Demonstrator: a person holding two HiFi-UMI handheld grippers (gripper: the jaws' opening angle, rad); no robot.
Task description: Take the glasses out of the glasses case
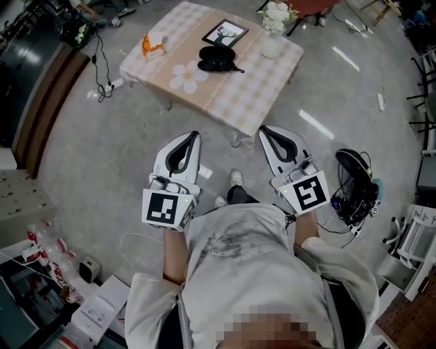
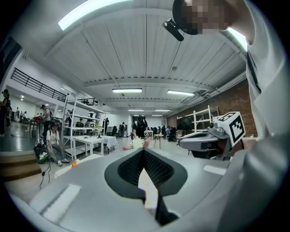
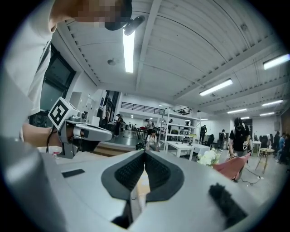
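Both left gripper (image 1: 196,135) and right gripper (image 1: 263,129) with fingers closed — glasses case (image 1: 216,54) only in head view.

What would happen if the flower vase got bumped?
The vase looks narrow and upright, with a wide bunch of flowers on top, so it would probably tip easily. It stands near the edge of the table, so it might fall off. It looks pale and smooth, maybe ceramic or glass, so it is likely breakable.
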